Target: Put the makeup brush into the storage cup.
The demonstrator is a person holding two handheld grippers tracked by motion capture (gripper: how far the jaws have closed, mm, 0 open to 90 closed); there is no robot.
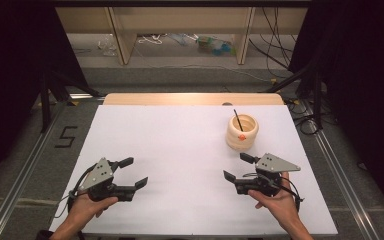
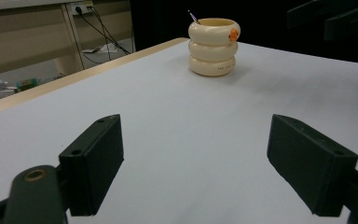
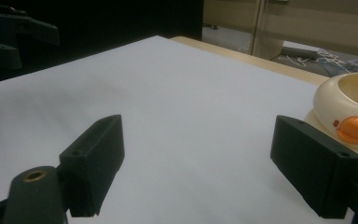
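Resting low over the white table (image 1: 180, 145), the left gripper (image 1: 132, 172) and the right gripper (image 1: 237, 167) both gape wide, holding nothing. A cream ringed cup (image 1: 242, 132) with a dark stick (image 1: 238, 120) inside stands just beyond the right gripper.

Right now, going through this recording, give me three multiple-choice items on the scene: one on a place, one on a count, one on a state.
1. Where does the cream holder stand on the table?
A. far right part
B. near left corner
C. dead centre

2. How many stacked rings form the holder's body?
A. one
B. three
C. five

3. How do the jaws of the left gripper and right gripper stand?
A. both shut
B. one shut on the holder
C. both open, holding nothing

Answers: 1 A, the high view shows it beyond the right gripper. 2 B, the left gripper view shows three. 3 C, bare table lies between each pair.
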